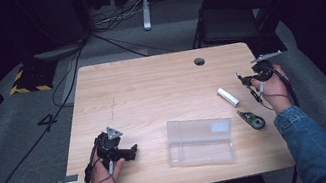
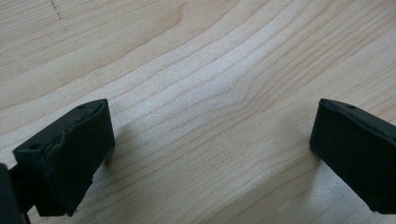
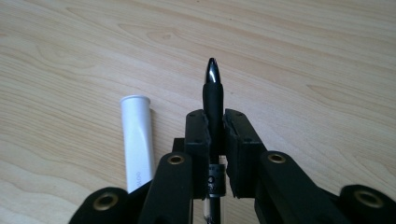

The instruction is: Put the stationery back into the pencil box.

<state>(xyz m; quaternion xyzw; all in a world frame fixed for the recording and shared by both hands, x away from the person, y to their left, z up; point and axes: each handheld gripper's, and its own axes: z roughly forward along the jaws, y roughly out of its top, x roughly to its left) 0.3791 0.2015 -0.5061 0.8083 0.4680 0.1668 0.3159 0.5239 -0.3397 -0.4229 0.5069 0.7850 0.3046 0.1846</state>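
My right gripper (image 3: 215, 122) is shut on a black pen (image 3: 213, 91), whose shiny tip points away from me above the wood. In the high view this right gripper (image 1: 246, 79) is held over the right side of the table (image 1: 149, 83), just beyond a white tube (image 1: 227, 96). The same white tube (image 3: 137, 140) lies on the wood left of the jaws. My left gripper (image 1: 132, 151) rests near the front left of the table. Its jaws stand wide open over bare wood, and nothing is between the left gripper's (image 2: 212, 154) pads.
A clear plastic box (image 1: 200, 141) lies at the front middle of the table. A small black and green object (image 1: 251, 119) sits to its right. There is a cable hole (image 1: 199, 61) near the far edge, a folding chair (image 1: 233, 13) behind the table, and cables on the floor.
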